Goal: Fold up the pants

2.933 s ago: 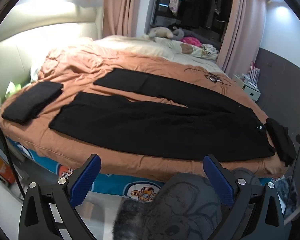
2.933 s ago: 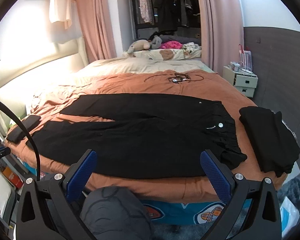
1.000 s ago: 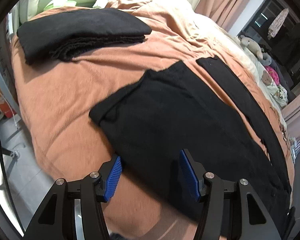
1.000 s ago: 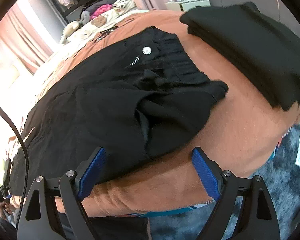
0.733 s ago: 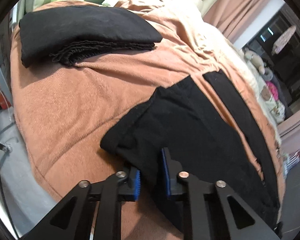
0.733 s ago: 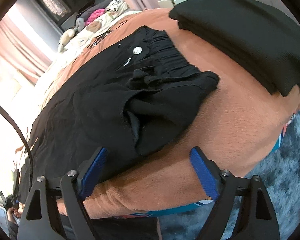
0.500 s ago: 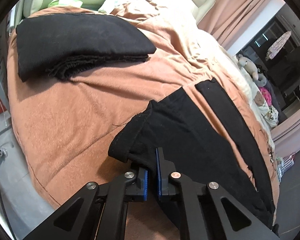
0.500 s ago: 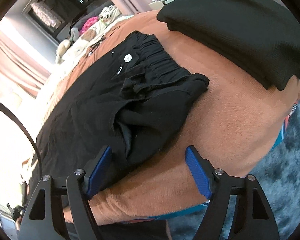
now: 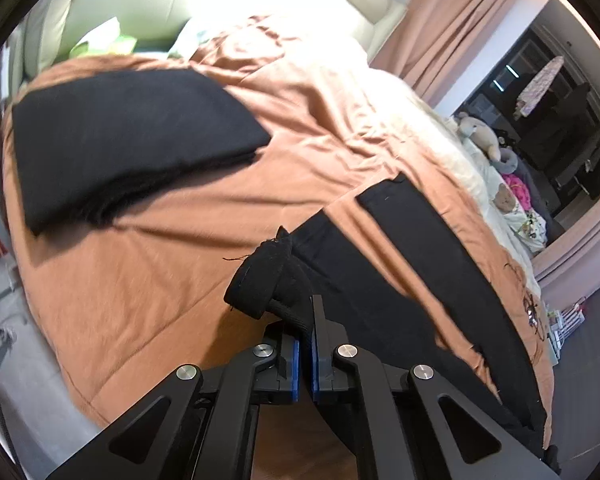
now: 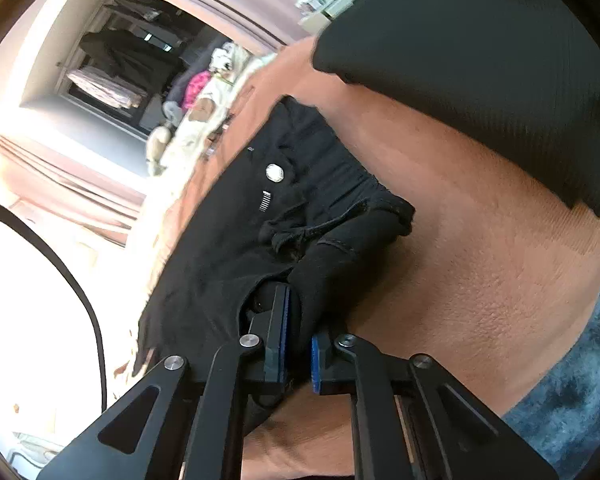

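Black pants lie spread along an orange-brown bedspread. In the left wrist view my left gripper is shut on the hem of the near leg, and the cuff bunches up above the blue pads, lifted off the bed. In the right wrist view the same pants show their waistband, a silver button and a zip. My right gripper is shut on the near corner of the waist, with the cloth pinched between its pads.
A folded black garment lies at the bed's left end and another folded black pile at the right end. Soft toys and pillows sit at the far side. The bed's edge drops to a grey rug.
Both grippers went from open over the pants to shut on the cloth. The left one has lifted the leg hem; the right one has rolled and closed on the waist corner.
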`<state>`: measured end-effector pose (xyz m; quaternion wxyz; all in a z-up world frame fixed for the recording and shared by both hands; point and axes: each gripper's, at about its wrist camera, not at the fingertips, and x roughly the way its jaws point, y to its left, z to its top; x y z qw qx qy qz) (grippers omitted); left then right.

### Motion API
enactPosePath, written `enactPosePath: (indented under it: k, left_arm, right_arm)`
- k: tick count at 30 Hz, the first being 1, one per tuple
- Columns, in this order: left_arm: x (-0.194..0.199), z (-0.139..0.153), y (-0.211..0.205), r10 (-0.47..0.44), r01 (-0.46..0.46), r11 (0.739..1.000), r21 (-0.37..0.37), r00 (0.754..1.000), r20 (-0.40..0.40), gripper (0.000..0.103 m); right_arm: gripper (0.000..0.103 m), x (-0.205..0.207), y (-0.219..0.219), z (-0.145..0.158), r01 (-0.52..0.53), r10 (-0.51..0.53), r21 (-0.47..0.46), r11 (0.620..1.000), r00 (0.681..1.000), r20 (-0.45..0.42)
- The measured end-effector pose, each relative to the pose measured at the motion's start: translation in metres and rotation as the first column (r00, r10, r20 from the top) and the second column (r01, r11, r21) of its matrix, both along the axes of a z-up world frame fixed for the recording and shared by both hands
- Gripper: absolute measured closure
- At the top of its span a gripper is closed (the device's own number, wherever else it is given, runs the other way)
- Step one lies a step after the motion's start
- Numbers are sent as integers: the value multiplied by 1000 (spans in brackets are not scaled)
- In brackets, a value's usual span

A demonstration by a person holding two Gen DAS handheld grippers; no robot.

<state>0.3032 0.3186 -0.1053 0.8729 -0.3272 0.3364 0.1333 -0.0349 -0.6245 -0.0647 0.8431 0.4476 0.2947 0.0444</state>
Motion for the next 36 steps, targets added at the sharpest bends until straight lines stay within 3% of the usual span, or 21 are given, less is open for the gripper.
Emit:
enactPosePath:
  k: [7, 18, 28, 36]
  left_arm:
    - [43, 52, -9, -59, 56, 996, 73, 997, 48, 100]
    - [118, 97, -14, -110, 101, 988, 117, 991, 73, 100]
    - [184, 123, -24, -126, 112, 981, 162, 989, 79, 100]
    - [241, 122, -31, -129, 119, 979, 167, 990, 52, 100]
  right_arm:
    - [98, -4, -3, 23, 4, -3, -16, 1000, 998, 59]
    - [99, 32, 8, 55, 3, 10, -98, 995, 991, 133]
    - [100, 74, 22, 77, 29, 2, -163, 986, 982, 186]
    - [101, 131, 39, 91, 53, -16, -214, 975, 985, 173]
